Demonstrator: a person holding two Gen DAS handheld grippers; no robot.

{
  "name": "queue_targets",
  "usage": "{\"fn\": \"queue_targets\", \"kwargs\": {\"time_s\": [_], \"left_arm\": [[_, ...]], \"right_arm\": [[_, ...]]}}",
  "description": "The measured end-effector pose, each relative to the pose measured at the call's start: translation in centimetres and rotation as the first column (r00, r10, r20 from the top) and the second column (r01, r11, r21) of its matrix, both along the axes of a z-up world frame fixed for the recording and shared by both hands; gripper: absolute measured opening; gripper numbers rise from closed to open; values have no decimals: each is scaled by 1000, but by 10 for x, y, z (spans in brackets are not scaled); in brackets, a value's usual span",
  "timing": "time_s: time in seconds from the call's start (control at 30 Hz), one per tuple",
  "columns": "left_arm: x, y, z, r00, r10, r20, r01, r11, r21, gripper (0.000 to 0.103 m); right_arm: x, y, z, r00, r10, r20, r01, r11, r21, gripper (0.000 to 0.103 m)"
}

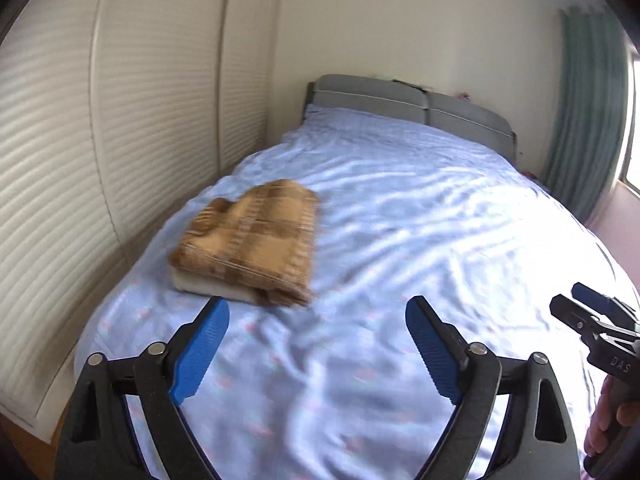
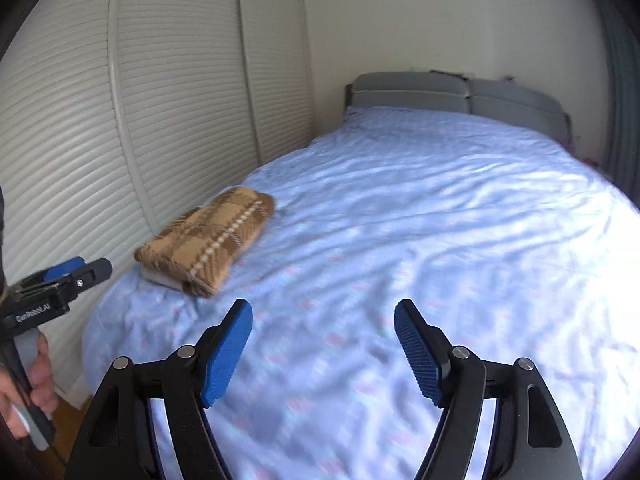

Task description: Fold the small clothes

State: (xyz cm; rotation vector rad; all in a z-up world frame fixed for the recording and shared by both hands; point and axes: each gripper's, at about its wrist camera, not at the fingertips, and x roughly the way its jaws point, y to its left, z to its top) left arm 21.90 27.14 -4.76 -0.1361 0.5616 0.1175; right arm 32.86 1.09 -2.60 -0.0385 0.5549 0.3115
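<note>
Brown plaid garment sat folded on a pale one, left side of the bed by the slatted doors. Your left claw and right claw were both wide open, empty, above the sheet. Looked soft, light, floppy; I'd pinch a thick folded edge.

The bed fills most of the room and carries a wrinkled pale blue sheet. A grey padded headboard stands at its far end against a plain cream wall. White louvred doors run along the bed's left side. Right of the bed, a green curtain hangs beside a bright window. Wood floor shows beside the bed's near left corner.
</note>
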Motion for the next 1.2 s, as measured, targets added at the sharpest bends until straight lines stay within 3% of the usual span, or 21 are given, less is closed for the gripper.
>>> {"fn": "queue_targets", "kwargs": {"time_s": [0.17, 0.27, 0.47, 0.73, 1.0, 1.2], "left_arm": [[-41, -96, 6, 999, -49, 5, 48, 997, 61, 91], [-66, -140, 8, 998, -65, 25, 63, 994, 85, 98], [-103, -194, 11, 996, -88, 25, 85, 992, 93, 98], [-152, -226, 14, 991, -109, 74, 95, 981, 171, 100], [-177, -232, 20, 989, -106, 107, 85, 979, 183, 103], [-187, -232, 25, 991, -115, 67, 106, 985, 135, 103]], "right_arm": [[-71, -84, 17, 991, -128, 48, 130, 991, -33, 82], [-107, -122, 25, 979, -191, 74, 194, 981, -31, 84], [-164, -170, 34, 956, -266, 123, 273, 961, -41, 84], [-219, -197, 32, 921, -353, 163, 366, 929, -53, 95], [-253, -209, 31, 902, -396, 172, 412, 909, -66, 95], [-267, -213, 41, 903, -402, 149, 414, 908, -61, 97]]}}
